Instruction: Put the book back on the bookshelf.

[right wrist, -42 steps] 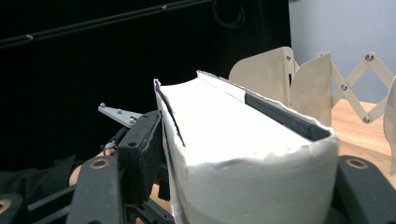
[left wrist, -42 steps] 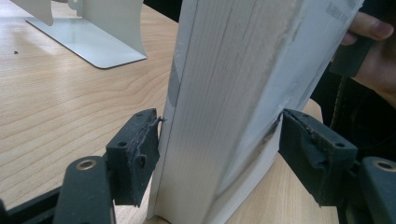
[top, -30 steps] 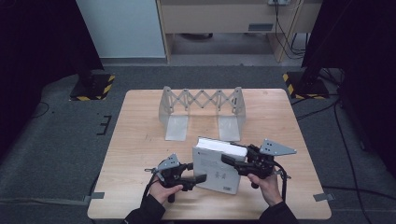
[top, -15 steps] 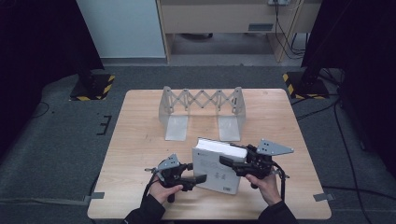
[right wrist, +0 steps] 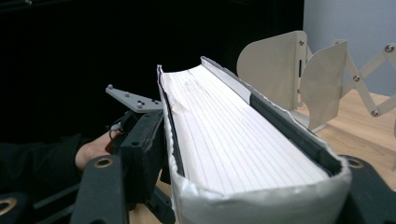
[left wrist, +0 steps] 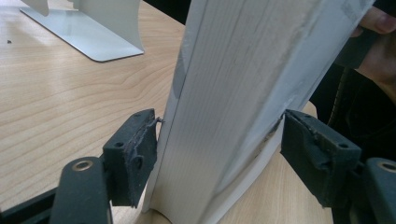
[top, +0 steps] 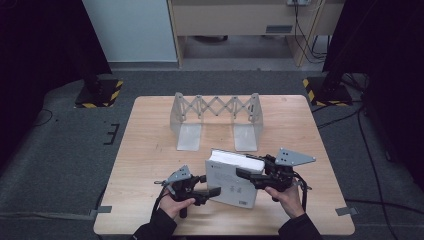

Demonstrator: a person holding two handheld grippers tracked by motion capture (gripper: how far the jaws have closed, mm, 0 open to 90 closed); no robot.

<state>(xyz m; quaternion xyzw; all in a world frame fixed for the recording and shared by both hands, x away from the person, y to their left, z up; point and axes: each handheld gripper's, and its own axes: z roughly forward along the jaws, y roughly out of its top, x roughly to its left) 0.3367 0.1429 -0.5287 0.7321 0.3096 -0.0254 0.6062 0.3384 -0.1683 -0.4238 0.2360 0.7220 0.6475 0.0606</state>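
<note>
Jaws of both the left gripper (top: 212,190) and right gripper (top: 243,173) straddle the book (top: 231,183); right clamps, left just loosening.

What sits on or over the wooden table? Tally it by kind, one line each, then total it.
Thick white paperback book, held on edge between the grippers: 1
Pale grey metal expanding book rack with scissor links: 1
Black two-jaw hand-held grippers, left gripper and right gripper: 2
Total: 4
</note>
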